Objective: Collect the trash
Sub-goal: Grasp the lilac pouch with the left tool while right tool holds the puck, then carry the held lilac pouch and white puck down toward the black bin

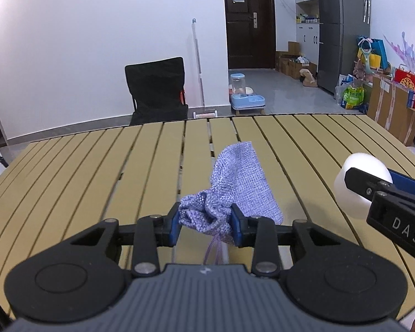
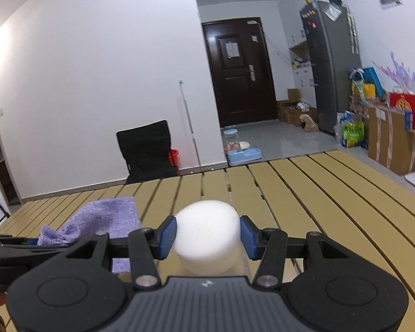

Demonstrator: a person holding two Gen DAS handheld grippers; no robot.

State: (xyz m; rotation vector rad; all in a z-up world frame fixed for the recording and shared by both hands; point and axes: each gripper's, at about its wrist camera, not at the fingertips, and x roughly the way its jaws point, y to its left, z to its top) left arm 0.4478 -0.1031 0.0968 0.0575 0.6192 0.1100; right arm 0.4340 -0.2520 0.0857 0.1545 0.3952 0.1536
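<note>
Woven lilac cloth is bunching between the blue pads of the left gripper point(image 1: 204, 225): its jaws are pinching the gathered neck of a small drawstring pouch point(image 1: 236, 182), whose body is sticking up and away from the fingers above the slatted tan table point(image 1: 69, 171), with thin purple cords point(image 1: 214, 251) dangling below the grip. Only the left wrist view is showing those cords and the puckered mouth; the right wrist view is catching the same pouch point(image 2: 108, 218) merely as a rumpled flap at its left edge, partly behind black linkage. The right gripper point(image 2: 207, 235) is clamping a white foam cylinder point(image 2: 207, 235) from both sides, its flat top facing up and forward (the pads are sitting flush against the curved wall, no gap showing). From the left wrist view that cylinder point(image 1: 359, 185) is appearing as a pale rounded lump at the far right, half covered by a black finger marked with letters, so the two held things are sitting near each other but apart. Whether the cylinder's base is touching the table cannot be told. Beyond the table both views are showing a black folding chair point(image 1: 157, 88), a dark door point(image 2: 238, 72) and a grey fridge point(image 1: 343, 27).
</note>
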